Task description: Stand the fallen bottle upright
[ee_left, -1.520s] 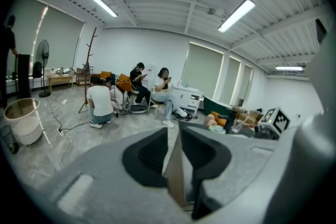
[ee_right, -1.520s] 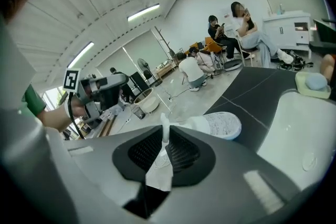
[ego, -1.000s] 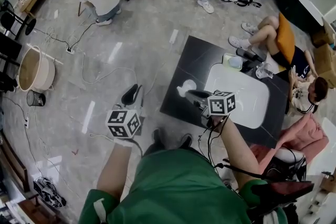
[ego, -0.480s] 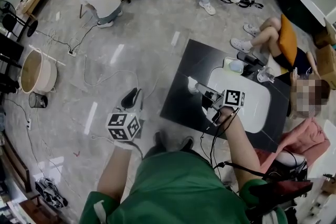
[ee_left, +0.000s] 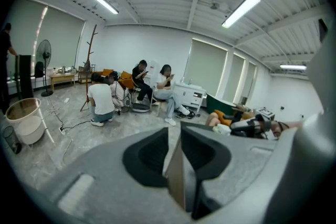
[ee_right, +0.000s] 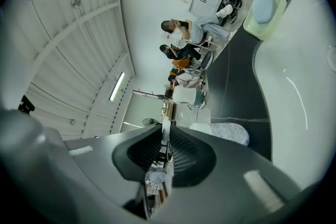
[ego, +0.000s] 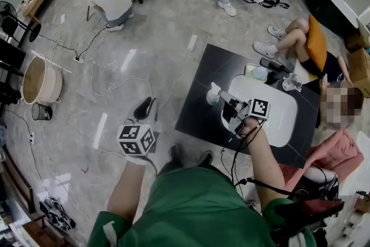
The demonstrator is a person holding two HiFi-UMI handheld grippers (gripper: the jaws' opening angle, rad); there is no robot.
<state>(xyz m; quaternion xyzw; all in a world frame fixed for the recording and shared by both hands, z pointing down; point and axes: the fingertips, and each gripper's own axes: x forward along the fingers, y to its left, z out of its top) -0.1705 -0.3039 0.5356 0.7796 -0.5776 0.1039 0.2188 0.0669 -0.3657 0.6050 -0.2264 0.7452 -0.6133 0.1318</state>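
The white bottle [ego: 213,92] is tipped up off the black low table [ego: 196,115], its top pointing up and left in the head view. My right gripper [ego: 224,101] is shut on the bottle's narrow end. In the right gripper view the picture is rolled on its side. There the speckled white bottle [ee_right: 223,132] runs from the closed jaw tips of my right gripper [ee_right: 165,131] toward the table. My left gripper [ego: 144,108] hangs over the floor to the left of the table. In the left gripper view, my left gripper [ee_left: 175,131] shows a narrow gap with nothing in it.
A white tray [ego: 272,110] lies on the table with a pale green box [ego: 256,70] and a clear cup [ego: 291,83] at its far edge. People sit on the floor beyond and at the right. A bucket [ego: 37,78] and cables lie on the floor at left.
My right gripper has rolled and moved right along the table. The bottle went with it, from lying flat to tipped up. The left gripper has stayed put.
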